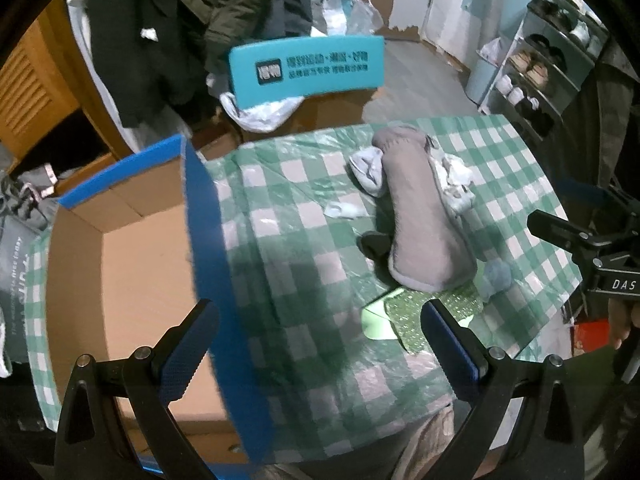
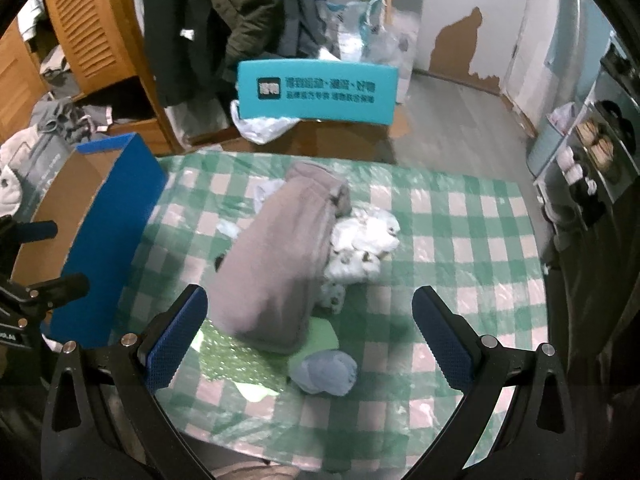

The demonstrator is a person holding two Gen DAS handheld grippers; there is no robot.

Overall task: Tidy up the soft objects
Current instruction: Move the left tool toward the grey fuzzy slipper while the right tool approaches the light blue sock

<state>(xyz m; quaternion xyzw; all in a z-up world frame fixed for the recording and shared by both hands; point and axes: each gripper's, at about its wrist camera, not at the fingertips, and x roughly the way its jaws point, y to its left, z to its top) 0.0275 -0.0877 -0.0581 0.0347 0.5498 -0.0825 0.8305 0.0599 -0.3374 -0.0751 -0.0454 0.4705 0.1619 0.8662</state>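
Observation:
A grey fleece bundle (image 1: 420,216) (image 2: 280,260) lies on the green checked tablecloth (image 1: 304,280) (image 2: 460,248), on top of white and pale blue small garments (image 1: 370,170) (image 2: 364,248). A rolled blue sock (image 2: 324,372) (image 1: 496,276) and a green glittery cloth (image 2: 236,360) (image 1: 424,312) lie at its near end. An open cardboard box with blue edges (image 1: 132,264) (image 2: 108,216) stands at the table's left. My left gripper (image 1: 320,344) is open and empty over the box's right wall. My right gripper (image 2: 310,328) is open and empty above the near end of the pile.
A teal sign (image 1: 306,68) (image 2: 316,92) stands on a brown box behind the table. Hanging coats (image 2: 208,16) and a wooden wardrobe (image 2: 92,28) are at the back left. A shoe rack (image 1: 540,76) stands at the right. The right gripper's body (image 1: 592,248) shows at the table's right edge.

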